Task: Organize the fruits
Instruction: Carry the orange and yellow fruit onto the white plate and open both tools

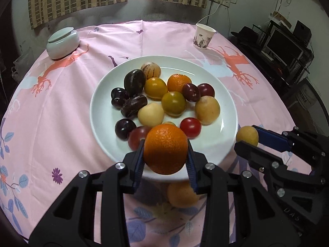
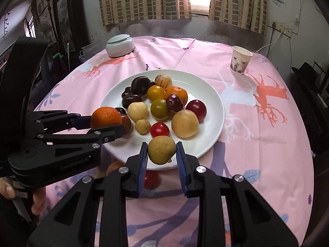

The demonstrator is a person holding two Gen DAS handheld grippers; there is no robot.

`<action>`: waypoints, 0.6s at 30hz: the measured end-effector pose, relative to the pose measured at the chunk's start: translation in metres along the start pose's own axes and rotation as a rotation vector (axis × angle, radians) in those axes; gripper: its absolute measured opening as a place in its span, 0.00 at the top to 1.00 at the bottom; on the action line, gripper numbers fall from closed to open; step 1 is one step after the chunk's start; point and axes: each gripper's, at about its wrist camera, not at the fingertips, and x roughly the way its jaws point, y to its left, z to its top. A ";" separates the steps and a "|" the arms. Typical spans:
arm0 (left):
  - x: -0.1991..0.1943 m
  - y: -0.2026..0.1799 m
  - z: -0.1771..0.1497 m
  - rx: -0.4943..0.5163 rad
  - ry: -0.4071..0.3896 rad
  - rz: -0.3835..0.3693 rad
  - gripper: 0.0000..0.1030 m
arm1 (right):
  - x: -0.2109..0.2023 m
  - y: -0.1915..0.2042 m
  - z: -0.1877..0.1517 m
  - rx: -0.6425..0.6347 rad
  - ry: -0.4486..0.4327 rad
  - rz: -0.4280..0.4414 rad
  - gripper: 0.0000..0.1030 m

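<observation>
Most fruit already sits on the white plate (image 1: pixel 207 150). The left gripper (image 1: pixel 165 154) clamps an orange (image 1: pixel 165 149) over the plate's near rim, the right gripper (image 2: pixel 161 154) a yellow fruit (image 2: pixel 161 150); two fruits (image 1: pixel 181 195) remain on the pink tablecloth (image 1: pixel 72 123) before the plate, curtains (image 2: pixel 144 0) beyond.

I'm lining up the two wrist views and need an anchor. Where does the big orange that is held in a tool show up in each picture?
Left wrist view: the orange sits low centre, clamped in the left tool, over the near rim of the white plate.
Right wrist view: the orange is at mid left, over the plate's left edge.
Shared landmark: the paper cup beyond the plate, to the right.
</observation>
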 end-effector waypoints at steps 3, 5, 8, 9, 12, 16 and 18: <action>0.016 0.001 0.009 -0.021 0.013 0.004 0.64 | 0.019 -0.010 0.003 0.029 0.014 -0.018 0.73; 0.017 -0.003 0.013 -0.011 0.004 0.013 0.64 | 0.029 -0.014 0.002 0.029 0.015 -0.034 0.73; 0.020 -0.006 0.015 -0.002 0.000 0.017 0.64 | 0.038 -0.019 -0.001 0.037 0.026 -0.016 0.73; 0.020 -0.007 0.015 -0.001 -0.002 0.013 0.64 | 0.040 -0.020 -0.001 0.037 0.025 -0.012 0.73; 0.021 -0.005 0.015 -0.006 -0.005 -0.006 0.64 | 0.044 -0.021 0.000 0.040 0.030 -0.013 0.73; 0.020 -0.006 0.014 -0.007 -0.005 -0.019 0.64 | 0.045 -0.020 0.000 0.037 0.016 -0.008 0.73; 0.020 -0.007 0.014 -0.008 -0.002 -0.033 0.63 | 0.044 -0.019 0.001 0.026 0.006 -0.024 0.70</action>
